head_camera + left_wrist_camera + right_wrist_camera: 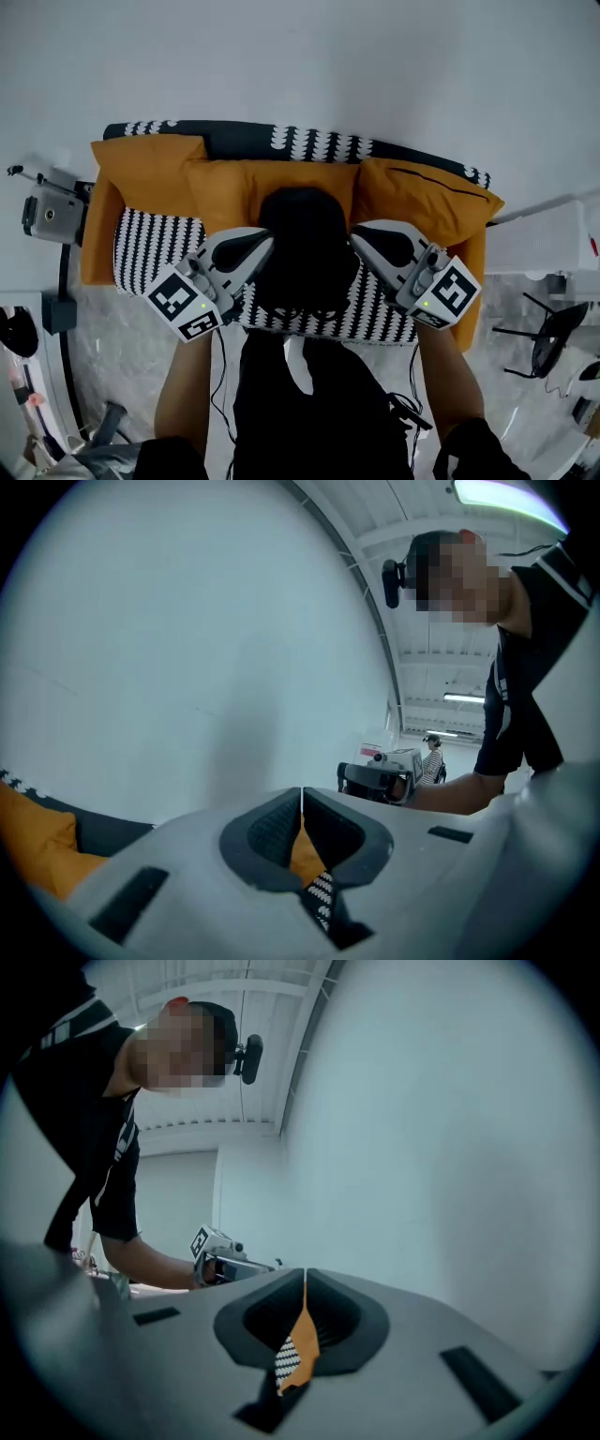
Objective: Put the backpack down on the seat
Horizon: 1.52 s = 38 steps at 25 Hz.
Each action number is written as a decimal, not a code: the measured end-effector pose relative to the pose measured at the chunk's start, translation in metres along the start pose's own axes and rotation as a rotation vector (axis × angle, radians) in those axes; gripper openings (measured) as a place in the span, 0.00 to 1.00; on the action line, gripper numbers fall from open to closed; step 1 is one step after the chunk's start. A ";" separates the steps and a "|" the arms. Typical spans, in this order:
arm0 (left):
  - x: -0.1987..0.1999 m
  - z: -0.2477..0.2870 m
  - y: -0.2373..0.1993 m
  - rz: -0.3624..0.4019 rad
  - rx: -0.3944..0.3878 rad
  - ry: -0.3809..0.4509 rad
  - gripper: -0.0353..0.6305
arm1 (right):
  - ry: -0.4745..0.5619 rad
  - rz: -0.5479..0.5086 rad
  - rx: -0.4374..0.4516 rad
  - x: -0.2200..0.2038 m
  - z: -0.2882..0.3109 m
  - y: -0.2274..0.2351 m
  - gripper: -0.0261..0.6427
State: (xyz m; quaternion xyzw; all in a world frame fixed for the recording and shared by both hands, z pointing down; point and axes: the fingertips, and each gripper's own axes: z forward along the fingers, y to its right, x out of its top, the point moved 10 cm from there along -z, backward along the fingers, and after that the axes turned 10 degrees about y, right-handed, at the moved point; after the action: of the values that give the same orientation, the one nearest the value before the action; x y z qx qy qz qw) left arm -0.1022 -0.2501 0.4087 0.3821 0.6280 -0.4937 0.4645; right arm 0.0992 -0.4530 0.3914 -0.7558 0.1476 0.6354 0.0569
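Note:
A black backpack [305,248] rests on the black-and-white patterned seat [150,246] of a sofa, leaning against the orange back cushions. My left gripper [268,244] is beside the backpack's left side and my right gripper [356,238] is beside its right side. In the left gripper view the left gripper [301,799] has its jaws shut tip to tip with nothing between them. The right gripper [305,1283] looks the same in its own view. Only orange cushion and patterned fabric show through the gap below each pair of pads.
Orange cushions [150,164] line the sofa back and both arms, and a white wall rises behind. A camera on a stand [47,216] sits left of the sofa. A white unit [544,248] and a black chair [553,342] stand at the right.

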 end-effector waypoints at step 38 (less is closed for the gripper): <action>0.080 -0.127 0.251 0.118 -0.254 0.040 0.09 | 0.081 0.056 0.024 0.114 -0.066 -0.263 0.08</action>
State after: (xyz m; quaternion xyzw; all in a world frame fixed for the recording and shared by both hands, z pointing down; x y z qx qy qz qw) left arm 0.0851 -0.0692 0.2758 0.3660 0.6711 -0.3744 0.5249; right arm 0.2562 -0.2386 0.2652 -0.7758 0.1784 0.6037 0.0423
